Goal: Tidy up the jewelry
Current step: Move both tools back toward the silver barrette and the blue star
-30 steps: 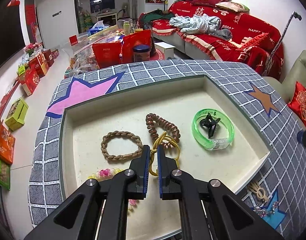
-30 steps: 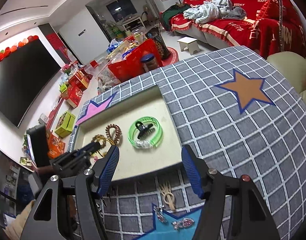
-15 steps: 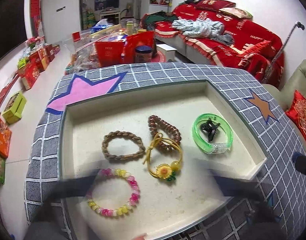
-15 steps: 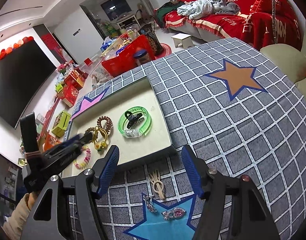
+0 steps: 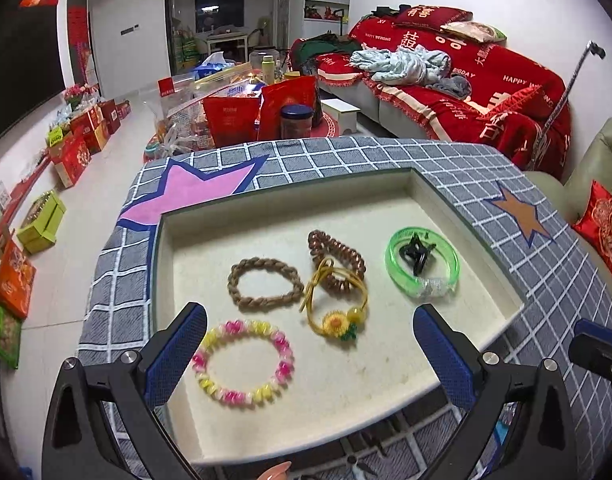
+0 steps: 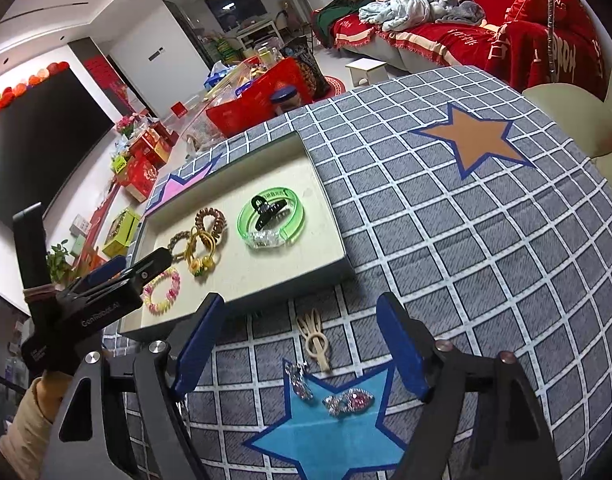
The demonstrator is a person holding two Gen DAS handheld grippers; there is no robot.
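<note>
A cream tray (image 5: 386,412) holds a pink-yellow bead bracelet (image 5: 242,362), a braided brown band (image 5: 264,283), a brown coil tie (image 5: 337,258), a yellow sunflower tie (image 5: 338,312) and a green bangle (image 5: 422,264) with a black claw clip (image 5: 416,254) inside. My left gripper (image 5: 310,354) is open and empty above the tray's near edge. My right gripper (image 6: 302,350) is open and empty over a cream hair clip (image 6: 316,340), a silver clip (image 6: 300,382) and a pink rhinestone clip (image 6: 348,398) on the cloth.
The tray (image 6: 266,280) sits on a grey checked cloth (image 6: 466,240) with orange (image 6: 470,136), pink (image 5: 198,188) and blue (image 6: 330,436) stars. A red sofa (image 5: 466,92) and red boxes on the floor (image 5: 242,112) lie beyond the table.
My left gripper let go of the yellow sunflower tie, opened wide and drew back toward the tray's near edge. My right gripper moved nearer to the clips on the cloth.
</note>
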